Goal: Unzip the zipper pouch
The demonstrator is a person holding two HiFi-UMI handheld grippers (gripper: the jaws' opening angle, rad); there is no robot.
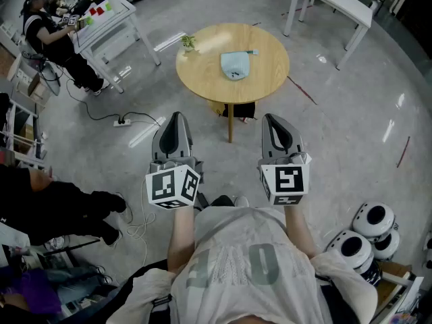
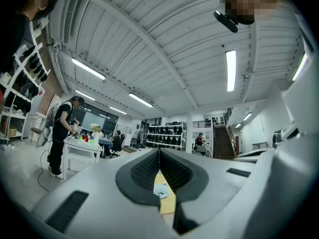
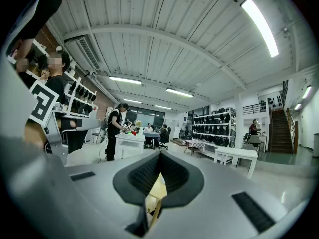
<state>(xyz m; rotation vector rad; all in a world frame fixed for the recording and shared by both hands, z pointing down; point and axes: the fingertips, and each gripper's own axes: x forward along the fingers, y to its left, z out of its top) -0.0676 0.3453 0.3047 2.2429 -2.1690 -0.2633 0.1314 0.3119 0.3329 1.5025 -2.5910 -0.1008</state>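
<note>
The person's grey shirt [image 1: 250,262] fills the bottom of the head view. Just beyond it both tools are held out side by side, the left gripper [image 1: 177,119] and the right gripper [image 1: 273,119], each with jaws pressed together on nothing. The pale blue zipper pouch [image 1: 235,65] lies well apart at their 12 o'clock, near the middle of the round wooden table [image 1: 202,79], with a small plant [image 1: 188,42] at its 10 o'clock. Unzipping looks unstarted — approach, grip and pull all remain.
</note>
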